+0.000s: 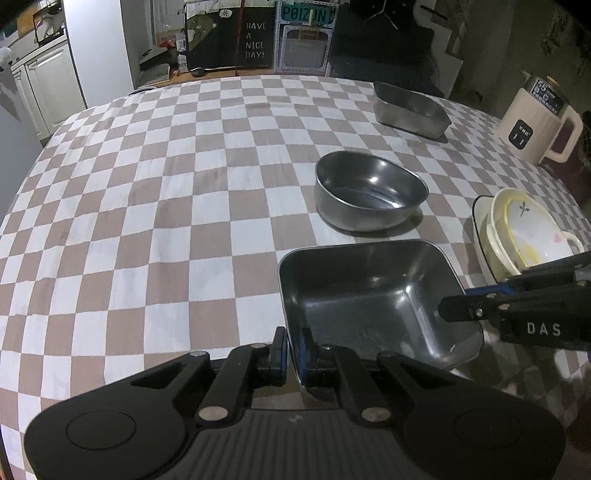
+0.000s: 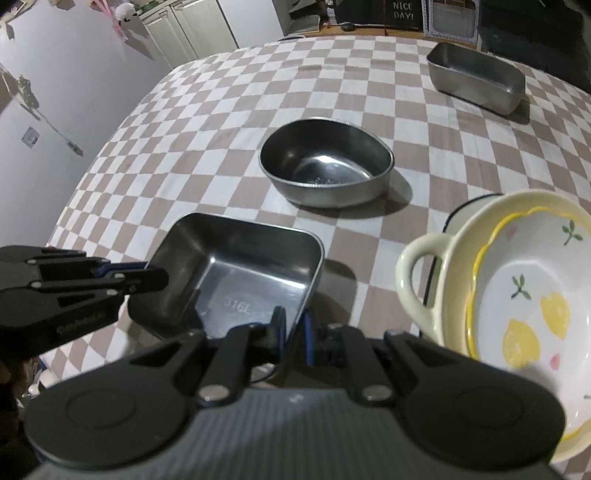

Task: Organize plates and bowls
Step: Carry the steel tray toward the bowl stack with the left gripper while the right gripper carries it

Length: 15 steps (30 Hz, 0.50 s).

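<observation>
A square steel tray lies on the checkered table near the front edge. My left gripper is shut on its near-left rim. My right gripper is shut on its opposite rim, and it shows in the left wrist view. The left gripper shows in the right wrist view. A round steel bowl sits behind the tray. A rectangular steel tray lies farther back. Stacked cream ceramic bowls with lemon print stand to the right.
A cream electric kettle stands at the table's right edge. The checkered tablecloth covers the table. White cabinets and a sign board stand beyond the far edge.
</observation>
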Each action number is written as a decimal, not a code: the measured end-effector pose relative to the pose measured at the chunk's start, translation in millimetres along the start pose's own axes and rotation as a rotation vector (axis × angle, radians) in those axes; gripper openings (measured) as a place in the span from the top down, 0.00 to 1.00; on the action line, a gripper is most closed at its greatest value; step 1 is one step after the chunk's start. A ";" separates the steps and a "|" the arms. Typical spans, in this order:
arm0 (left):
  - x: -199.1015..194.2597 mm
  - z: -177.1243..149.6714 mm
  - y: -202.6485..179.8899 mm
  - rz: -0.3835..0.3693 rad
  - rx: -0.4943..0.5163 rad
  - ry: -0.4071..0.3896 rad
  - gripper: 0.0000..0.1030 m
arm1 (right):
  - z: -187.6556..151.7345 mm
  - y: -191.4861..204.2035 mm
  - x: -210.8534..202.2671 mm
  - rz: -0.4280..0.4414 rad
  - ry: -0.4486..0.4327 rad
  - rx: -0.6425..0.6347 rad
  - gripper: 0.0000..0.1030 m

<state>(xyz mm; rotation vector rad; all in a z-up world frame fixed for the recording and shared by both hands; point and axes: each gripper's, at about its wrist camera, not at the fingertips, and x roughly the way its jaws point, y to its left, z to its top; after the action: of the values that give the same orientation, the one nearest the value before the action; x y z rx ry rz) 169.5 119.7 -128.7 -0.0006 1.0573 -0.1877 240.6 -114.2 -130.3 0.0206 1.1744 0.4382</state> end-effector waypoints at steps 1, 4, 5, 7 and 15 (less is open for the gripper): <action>0.0 -0.1 -0.4 -0.001 0.001 0.000 0.94 | 0.9 -0.9 0.1 -0.001 -0.003 0.003 0.88; 1.9 -1.1 -2.6 -0.003 0.013 0.008 0.94 | 1.2 -0.8 1.9 -0.010 0.001 0.007 0.89; 2.9 -1.8 -3.2 -0.002 0.016 0.013 0.94 | 0.5 -0.6 3.0 -0.012 0.007 0.006 0.89; 3.9 -2.9 -2.8 0.000 0.020 0.016 0.93 | -1.3 1.0 5.8 -0.014 0.018 0.001 0.89; 5.4 -4.4 -1.1 0.000 0.025 0.016 0.93 | -2.8 3.4 8.1 -0.015 0.024 -0.013 0.89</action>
<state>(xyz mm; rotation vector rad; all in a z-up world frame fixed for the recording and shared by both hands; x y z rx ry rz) 168.1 118.2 -135.3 0.0236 1.0712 -0.2015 239.5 -108.9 -137.7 -0.0043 1.1945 0.4339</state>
